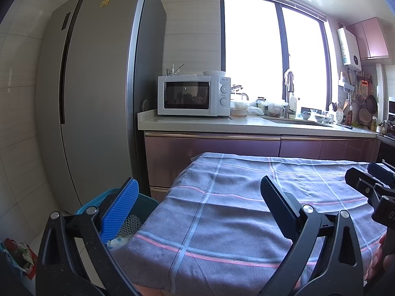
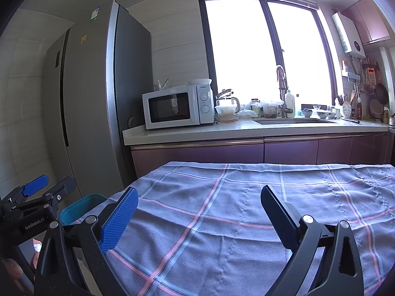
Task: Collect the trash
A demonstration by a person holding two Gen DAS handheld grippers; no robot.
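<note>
Right now both handheld grippers hover above a table draped in a grey-blue checked cloth with pink and pale blue stripes, facing the kitchen counter. The left gripper has its jaws spread wide with nothing between them, one blue ribbed pad over the table's left edge and the black finger over the cloth. The right gripper is likewise spread wide and holds nothing, both fingers above the cloth.

Just beside the table's left edge stands a teal plastic bin; inside it, in the left wrist view, lie a piece of white foam netting and a white wrapper with blue print. No trash shows on the cloth itself.

Behind stand a tall silver refrigerator and a white microwave oven on the pale countertop, with a sink and jars near the bright window.
</note>
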